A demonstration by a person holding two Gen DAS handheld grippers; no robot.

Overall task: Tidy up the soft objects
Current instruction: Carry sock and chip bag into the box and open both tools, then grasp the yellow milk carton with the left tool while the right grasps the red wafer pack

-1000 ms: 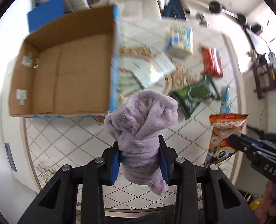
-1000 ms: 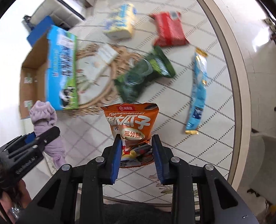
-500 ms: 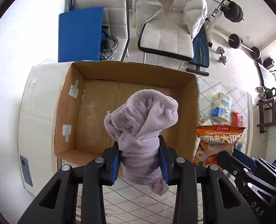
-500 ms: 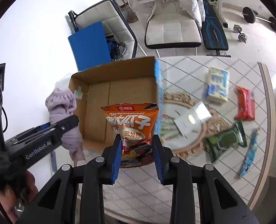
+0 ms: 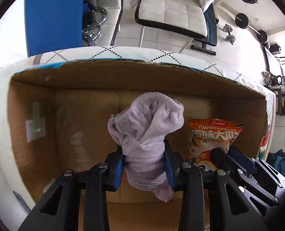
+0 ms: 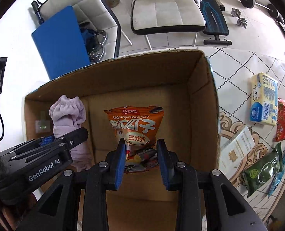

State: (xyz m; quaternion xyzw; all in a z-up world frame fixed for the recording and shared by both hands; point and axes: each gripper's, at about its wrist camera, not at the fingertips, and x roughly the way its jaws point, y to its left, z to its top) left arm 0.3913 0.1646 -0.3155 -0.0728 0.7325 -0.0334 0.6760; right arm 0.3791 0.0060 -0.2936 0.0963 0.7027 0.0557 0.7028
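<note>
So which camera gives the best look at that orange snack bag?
The right wrist view: the orange snack bag sits centred and facing the camera, pinched in the right gripper over the cardboard box. The left wrist view shows it off to the side, its bottom hidden behind that gripper.

"YUANWEIDAGUAZI" and "三分熟" on the orange snack bag (image 6: pixel 134 129); "GenRobot.AI" on the left gripper (image 6: pixel 69 134)

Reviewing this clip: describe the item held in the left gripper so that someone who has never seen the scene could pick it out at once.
Find the big open cardboard box that fills the left wrist view. Above its floor, the left gripper pinches a bunched lilac fleece cloth. Its neighbour, clamped in the right gripper, is a glossy orange snack bag; the cloth alone is fuzzy, pale purple and unprinted.
</note>
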